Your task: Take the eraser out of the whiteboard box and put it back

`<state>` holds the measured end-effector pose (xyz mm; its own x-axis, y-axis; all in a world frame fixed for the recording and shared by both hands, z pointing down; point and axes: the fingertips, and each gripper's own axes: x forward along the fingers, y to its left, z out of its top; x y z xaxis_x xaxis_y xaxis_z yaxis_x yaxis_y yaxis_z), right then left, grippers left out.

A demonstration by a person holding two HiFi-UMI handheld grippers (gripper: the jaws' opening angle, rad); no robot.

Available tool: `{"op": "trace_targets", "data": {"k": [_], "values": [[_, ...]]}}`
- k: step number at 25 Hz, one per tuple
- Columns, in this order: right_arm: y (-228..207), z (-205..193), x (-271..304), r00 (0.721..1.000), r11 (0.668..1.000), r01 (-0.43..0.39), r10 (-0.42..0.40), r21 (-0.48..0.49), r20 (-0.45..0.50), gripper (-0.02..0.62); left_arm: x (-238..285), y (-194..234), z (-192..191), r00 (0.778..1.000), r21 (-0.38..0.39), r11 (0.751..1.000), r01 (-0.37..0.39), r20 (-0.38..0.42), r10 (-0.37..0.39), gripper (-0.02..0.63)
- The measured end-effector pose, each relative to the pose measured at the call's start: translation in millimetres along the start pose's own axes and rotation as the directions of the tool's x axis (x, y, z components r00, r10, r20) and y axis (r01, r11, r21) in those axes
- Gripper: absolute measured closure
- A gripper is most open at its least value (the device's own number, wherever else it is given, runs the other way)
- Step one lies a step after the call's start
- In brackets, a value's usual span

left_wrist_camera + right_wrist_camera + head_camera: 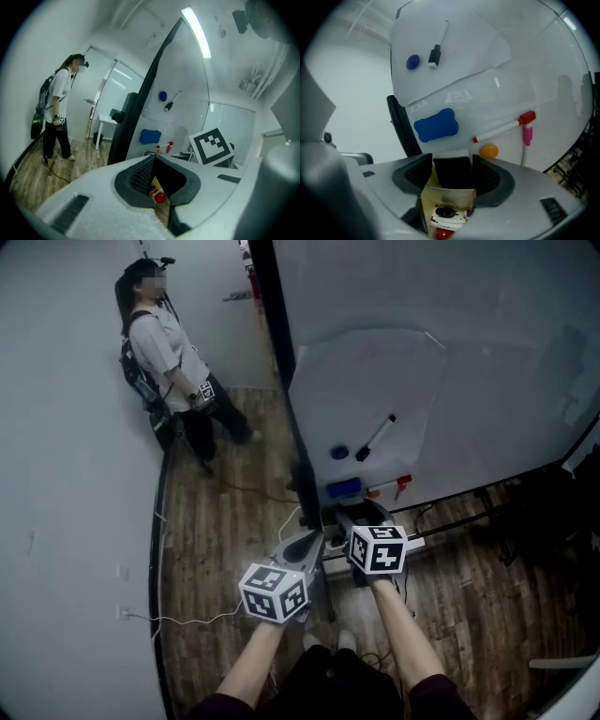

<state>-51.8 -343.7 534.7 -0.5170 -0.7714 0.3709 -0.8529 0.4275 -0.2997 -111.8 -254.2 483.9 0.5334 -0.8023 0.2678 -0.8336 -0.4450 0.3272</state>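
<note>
I have two grippers up. My right gripper has its jaws clamped on one eraser, a black block with a pale top edge, held just above the open box. The box has pale, stained walls, and inside it I see some small items I cannot tell apart and a red round thing. My left gripper is empty, and its mesh-faced jaws meet at the tips.

Beyond the box, the glossy white board carries:
- one bone-shaped blue pad
- one orange disc
- one red-capped marker, lying slanted
- one pink marker, hanging below the red cap
- higher up, one blue disc beside one black-capped marker

Farthest off, one person stands on the wood-plank floor against the left wall.
</note>
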Motion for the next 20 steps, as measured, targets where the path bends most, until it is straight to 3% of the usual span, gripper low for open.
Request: {"op": "trace_targets", "data": {"k": [12,20], "values": [[-3.2,1.7,-3.4,1.000,1.000,0.015,-0.015,0.007,0.021,0.365,-4.2,4.3,-3.6,1.000,-0.014,1.000,-0.004,-0.004,0.004,0.600],[5.9,25.7,-26.7,0.993,1.000,-0.015,0.014,0.009,0.117,0.368,-3.6,-0.7,11.9,1.000,-0.008,1.000,0.001,0.017,-0.001,0.600]]}}
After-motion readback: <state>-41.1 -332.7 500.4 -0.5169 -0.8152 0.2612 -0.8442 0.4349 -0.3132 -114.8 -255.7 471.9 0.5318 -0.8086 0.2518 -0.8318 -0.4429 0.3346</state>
